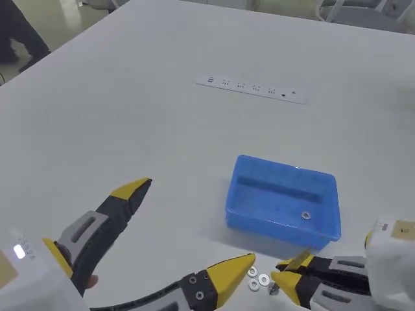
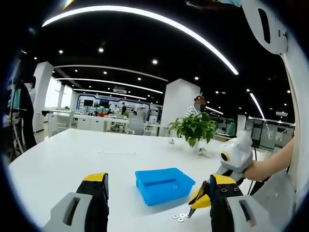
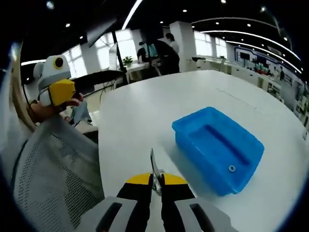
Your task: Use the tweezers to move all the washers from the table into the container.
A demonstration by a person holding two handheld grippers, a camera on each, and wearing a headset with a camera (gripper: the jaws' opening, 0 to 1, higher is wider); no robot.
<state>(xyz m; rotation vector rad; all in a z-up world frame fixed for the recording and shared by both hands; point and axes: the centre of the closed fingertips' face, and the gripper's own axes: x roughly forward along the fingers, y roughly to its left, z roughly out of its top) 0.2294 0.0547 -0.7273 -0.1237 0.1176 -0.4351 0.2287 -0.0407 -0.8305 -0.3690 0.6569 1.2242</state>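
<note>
A blue container (image 1: 283, 201) stands on the white table (image 1: 130, 116) with one washer (image 1: 305, 215) lying inside it. Three washers (image 1: 259, 279) lie on the table just in front of the container's near wall. My right gripper (image 1: 287, 275) sits beside them at the bottom right, shut on metal tweezers (image 3: 154, 170) that stick out forward between its jaws. The left gripper (image 1: 191, 227) is wide open and empty, left of the washers. From the left gripper view the container (image 2: 164, 183) and washers (image 2: 180, 217) lie ahead, between the jaws.
A flush socket panel (image 1: 251, 89) is set in the table farther back. A mesh chair (image 3: 53, 174) stands at the table's near side. A potted plant (image 2: 193, 128) stands at the far end, with a person (image 2: 198, 104) behind it.
</note>
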